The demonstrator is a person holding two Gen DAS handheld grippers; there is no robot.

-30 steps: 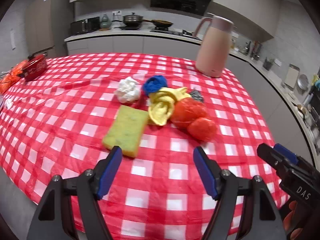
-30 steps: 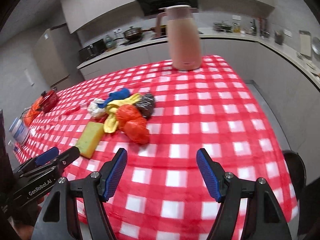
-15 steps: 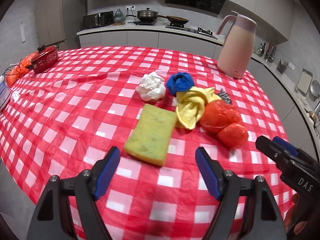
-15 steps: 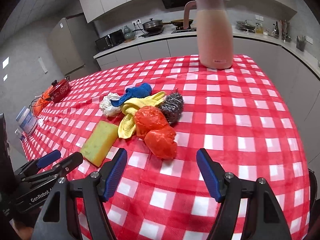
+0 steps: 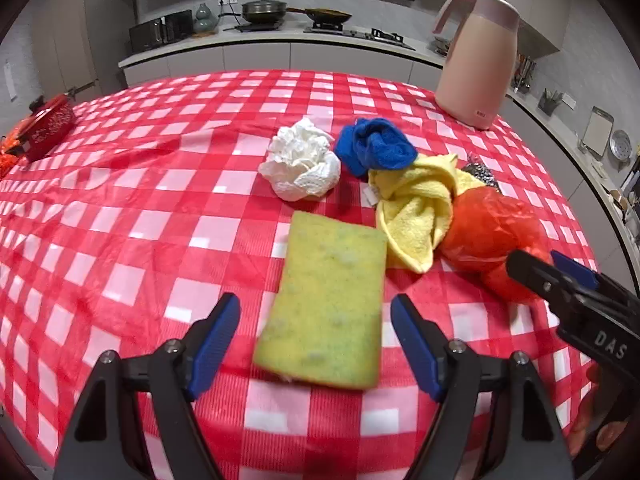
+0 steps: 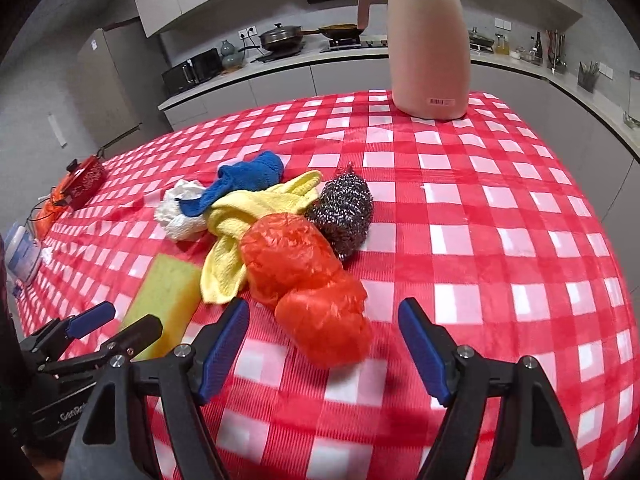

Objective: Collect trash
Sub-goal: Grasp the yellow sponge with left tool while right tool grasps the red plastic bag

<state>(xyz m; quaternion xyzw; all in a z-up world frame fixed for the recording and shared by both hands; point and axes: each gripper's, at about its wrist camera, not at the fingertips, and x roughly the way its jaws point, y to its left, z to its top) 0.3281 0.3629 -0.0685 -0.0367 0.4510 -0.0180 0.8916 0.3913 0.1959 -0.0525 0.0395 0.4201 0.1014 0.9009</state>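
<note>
A kitchen table under a red-and-white checked cloth (image 5: 132, 216) fills both views, with grey counters behind.

Left wrist view: the left gripper (image 5: 316, 340) stands wide, nothing pressed, its jaws either side of the near end of the yellow-green sponge (image 5: 326, 304). Bare cloth runs left to the table's edge. Beyond lie a white paper wad (image 5: 300, 166), blue cloth (image 5: 374, 146), yellow cloth (image 5: 416, 208) and orange plastic bag (image 5: 490, 228), partly behind the right gripper's tip. A pink jug (image 5: 476, 60) stands at the far right corner.

Right wrist view: the right gripper (image 6: 324, 340) is opening, empty, with the bag's near lobe between its jaws, untouched. A steel scourer (image 6: 344, 212) touches the bag. Open cloth lies right.
</note>
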